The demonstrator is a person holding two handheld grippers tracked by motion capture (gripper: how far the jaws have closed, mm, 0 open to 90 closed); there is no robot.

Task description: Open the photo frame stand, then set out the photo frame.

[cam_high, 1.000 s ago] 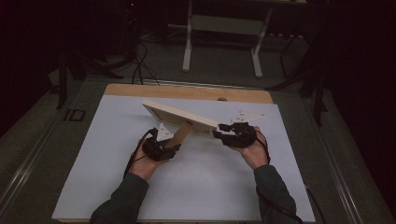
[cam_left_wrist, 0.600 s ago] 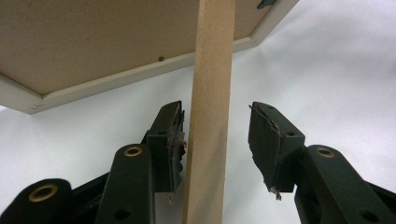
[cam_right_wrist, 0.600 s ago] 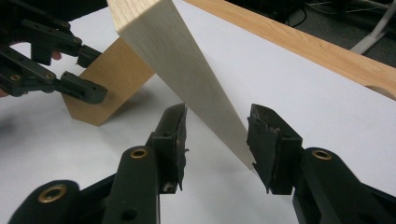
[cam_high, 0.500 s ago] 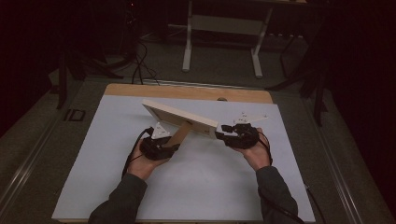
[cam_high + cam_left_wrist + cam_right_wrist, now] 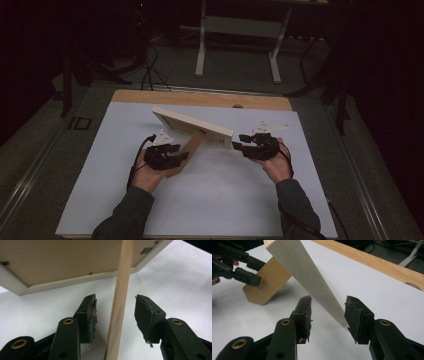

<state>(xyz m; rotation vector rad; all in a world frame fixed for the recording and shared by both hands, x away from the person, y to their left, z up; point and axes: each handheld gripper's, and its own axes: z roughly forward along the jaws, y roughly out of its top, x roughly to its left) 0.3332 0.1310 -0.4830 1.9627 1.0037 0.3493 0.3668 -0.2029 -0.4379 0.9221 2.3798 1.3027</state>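
A light wooden picture frame (image 5: 192, 125) stands tilted on the white table cover (image 5: 225, 200), propped on its brown easel leg (image 5: 189, 149). My left gripper (image 5: 182, 157) straddles that leg (image 5: 120, 305) with a gap on each side. Its jaws have just been opening, and the pads (image 5: 92, 315) do not press the leg. The frame's brown back (image 5: 62, 260) hangs above them. My right gripper (image 5: 236, 144) is open around the frame's lower right corner (image 5: 337, 315), which lies near one pad (image 5: 354, 315). The left gripper (image 5: 242, 267) appears at the leg (image 5: 265, 282) in the right gripper view.
A bare wooden strip (image 5: 200, 97) runs along the table's far edge, with a small hole (image 5: 238, 106) in it. Beyond it, on the dark floor, stand a white table base (image 5: 240, 30) and loose cables (image 5: 147, 65).
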